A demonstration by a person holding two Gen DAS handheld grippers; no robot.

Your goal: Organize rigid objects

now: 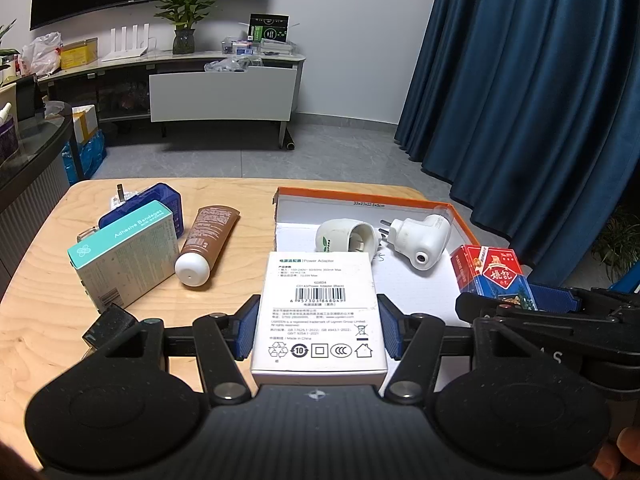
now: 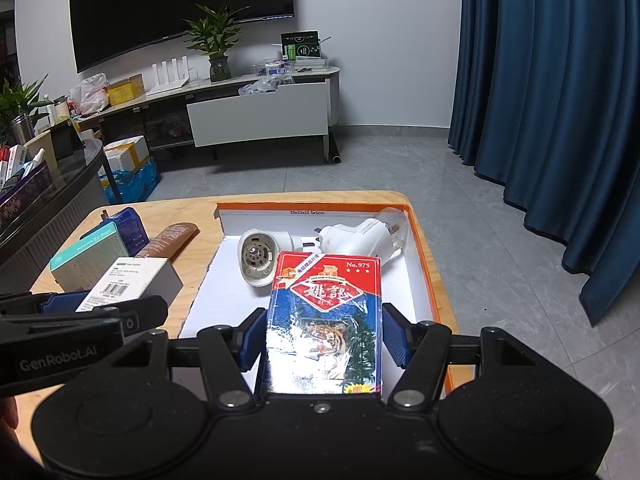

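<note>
My left gripper (image 1: 318, 326) is shut on a white power adapter box (image 1: 318, 312), held above the table by the near left edge of the orange-rimmed white tray (image 1: 460, 216). My right gripper (image 2: 324, 338) is shut on a red and blue playing-card box (image 2: 324, 316), held over the tray (image 2: 424, 264); the box also shows in the left wrist view (image 1: 494, 274). Two white plug-in devices (image 1: 346, 238) (image 1: 420, 240) lie in the tray. A teal bandage box (image 1: 128, 258), a blue box (image 1: 156, 206) and a brown tube (image 1: 206, 246) lie on the wooden table to the left.
The wooden table (image 1: 52, 332) has rounded corners; grey floor lies beyond it. A blue curtain (image 1: 540, 80) hangs at the right. A TV cabinet (image 1: 220, 92) stands at the far wall, and a dark counter (image 1: 36, 152) stands at the left.
</note>
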